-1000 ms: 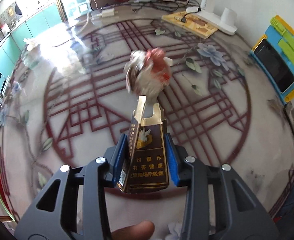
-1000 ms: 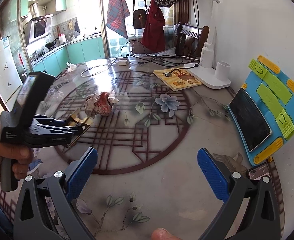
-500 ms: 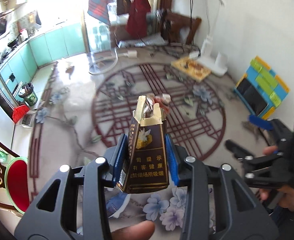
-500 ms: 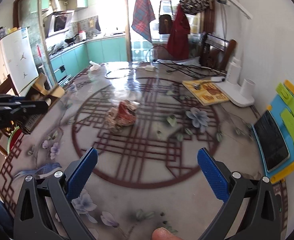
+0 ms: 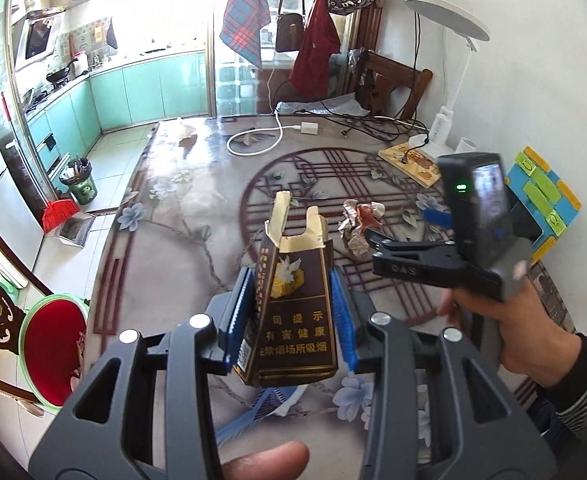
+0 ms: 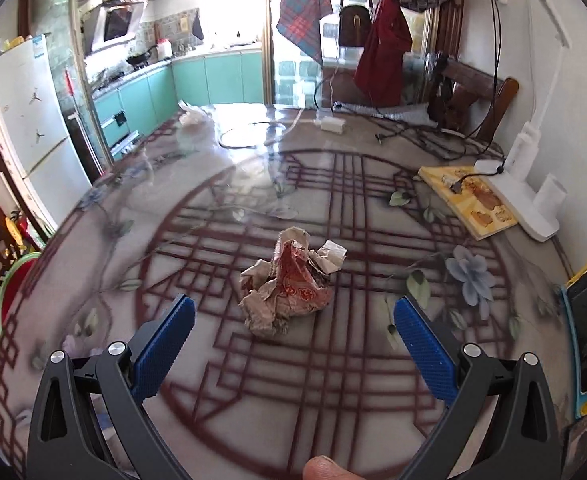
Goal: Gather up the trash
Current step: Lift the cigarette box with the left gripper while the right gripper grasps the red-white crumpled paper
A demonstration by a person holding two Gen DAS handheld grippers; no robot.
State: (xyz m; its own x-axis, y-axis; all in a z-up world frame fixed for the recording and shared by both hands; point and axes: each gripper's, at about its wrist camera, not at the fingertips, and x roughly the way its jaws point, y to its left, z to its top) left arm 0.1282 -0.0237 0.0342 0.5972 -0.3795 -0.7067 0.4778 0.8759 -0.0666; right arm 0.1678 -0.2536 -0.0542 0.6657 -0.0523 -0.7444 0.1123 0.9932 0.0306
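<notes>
Two grippers are at work: the left gripper (image 5: 291, 312) clamps an upright, torn-open cigarette pack (image 5: 293, 304) above the table's (image 6: 333, 420) near edge. The right gripper (image 6: 291, 320), jaws spread wide and empty, faces the crumpled wrapper (image 6: 289, 284) lying mid-table just beyond its fingertips. The pack's base hides the tabletop behind it.

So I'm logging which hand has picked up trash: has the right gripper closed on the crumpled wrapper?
No. The right gripper stands wide open, and the crumpled wrapper lies on the table ahead of its fingertips, untouched.
</notes>
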